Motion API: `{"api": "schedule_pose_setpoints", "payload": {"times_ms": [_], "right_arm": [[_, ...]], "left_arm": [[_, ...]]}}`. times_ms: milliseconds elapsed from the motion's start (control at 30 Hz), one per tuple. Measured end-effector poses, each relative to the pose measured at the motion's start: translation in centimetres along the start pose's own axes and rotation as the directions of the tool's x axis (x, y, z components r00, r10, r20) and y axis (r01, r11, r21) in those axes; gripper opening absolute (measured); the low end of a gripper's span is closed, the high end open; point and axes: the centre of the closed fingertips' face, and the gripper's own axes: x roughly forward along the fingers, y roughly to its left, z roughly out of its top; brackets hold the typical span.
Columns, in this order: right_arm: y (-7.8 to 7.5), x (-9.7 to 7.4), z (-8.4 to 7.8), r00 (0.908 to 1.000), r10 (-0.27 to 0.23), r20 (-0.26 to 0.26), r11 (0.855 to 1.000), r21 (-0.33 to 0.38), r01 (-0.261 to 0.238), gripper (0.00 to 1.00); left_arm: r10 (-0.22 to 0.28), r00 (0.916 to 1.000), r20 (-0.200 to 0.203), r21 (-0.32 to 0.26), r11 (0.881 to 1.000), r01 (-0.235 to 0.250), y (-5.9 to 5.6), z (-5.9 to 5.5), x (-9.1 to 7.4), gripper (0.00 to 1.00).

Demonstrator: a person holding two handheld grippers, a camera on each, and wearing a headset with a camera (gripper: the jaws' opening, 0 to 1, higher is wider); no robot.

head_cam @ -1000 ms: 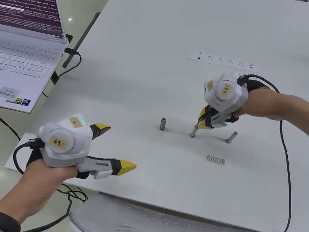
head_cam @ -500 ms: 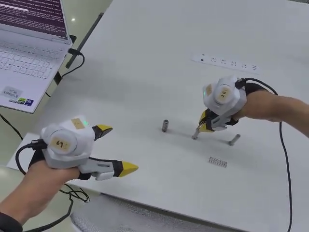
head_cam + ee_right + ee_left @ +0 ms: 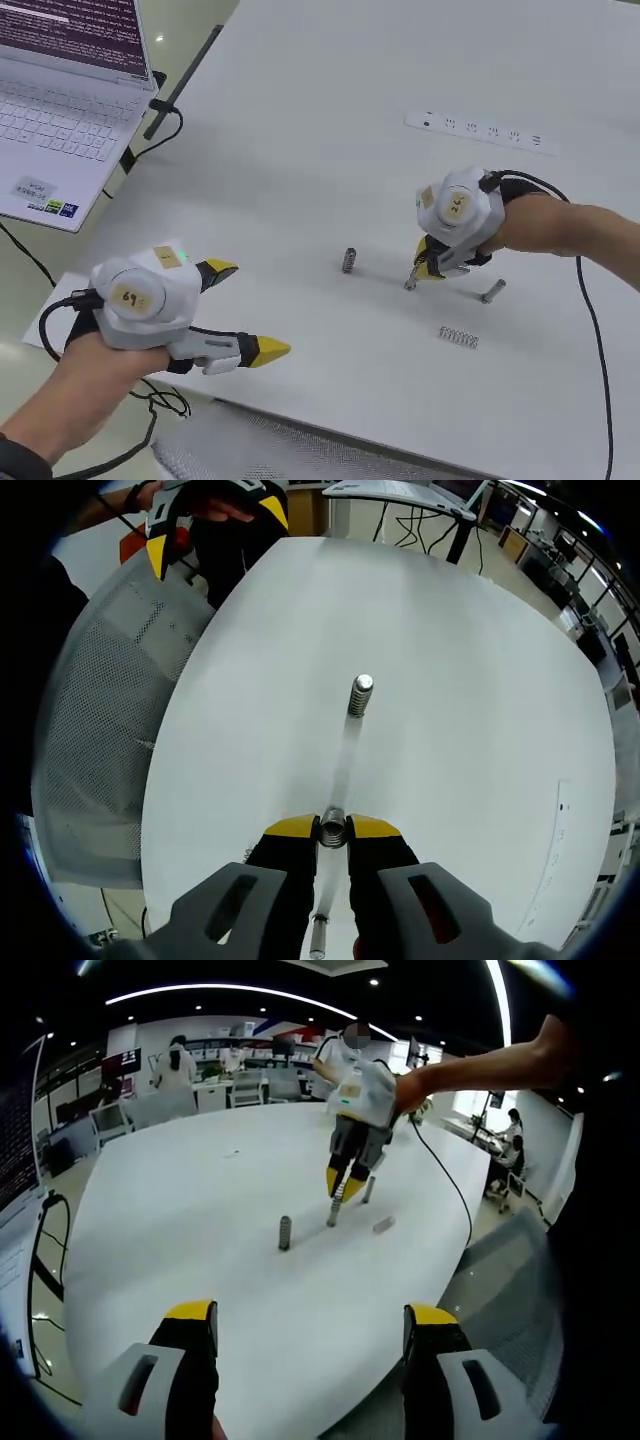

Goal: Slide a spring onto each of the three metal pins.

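A broad white worktop [image 3: 300, 120] stands in a bright open office. An open laptop [image 3: 60, 90] sits at its far left edge, a grey mesh chair [image 3: 90, 730] at the near edge, and a white power strip [image 3: 480, 133] farther back.

The person's left forearm [image 3: 60, 400] reaches in from the near left corner. It holds the left gripper [image 3: 252, 308] level above the near edge, yellow-tipped jaws spread wide around nothing.

The right forearm [image 3: 570, 225] comes in from the right and angles the right gripper [image 3: 425, 272] steeply down. Its jaws pinch a spring [image 3: 332, 828] at the top of the middle pin [image 3: 410, 283].

The left pin [image 3: 349, 260] stands upright wearing a spring. The right pin [image 3: 492, 291] is tilted. A loose spring [image 3: 458, 337] lies flat nearer the person.
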Motion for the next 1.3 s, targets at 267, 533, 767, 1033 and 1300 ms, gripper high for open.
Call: {"api": "schedule_pose_setpoints", "payload": {"times_ms": [267,533,767,1033,1300], "right_arm": [[-0.1,0.9,-0.1,0.9998,0.012,-0.015,1.000,-0.008,-0.012,0.09],[0.0,1.9,-0.5,0.9991,0.024,-0.035,1.000,-0.018,-0.025,0.09],[0.4,2.4,-0.5,0.9984,0.031,-0.047,0.999,-0.026,-0.033,0.09],[0.4,2.7,-0.5,0.9980,0.036,-0.052,0.999,-0.029,-0.037,0.12],[0.3,2.5,-0.6,0.9979,0.036,-0.054,0.999,-0.026,-0.037,0.19]], "left_arm": [[0.007,1.0000,0.000,-0.005,1.000,-0.007,0.3,-0.1,-0.3,0.72],[0.013,0.9999,0.000,-0.011,1.000,-0.013,0.6,-0.1,-0.4,0.72],[0.017,0.9998,-0.004,-0.017,1.000,-0.017,0.8,-0.4,-0.5,0.72],[0.019,0.9998,-0.005,-0.019,1.000,-0.019,1.0,-0.6,-0.5,0.72],[0.017,0.9998,-0.007,-0.018,1.000,-0.017,0.9,-0.7,-0.4,0.72]]}}
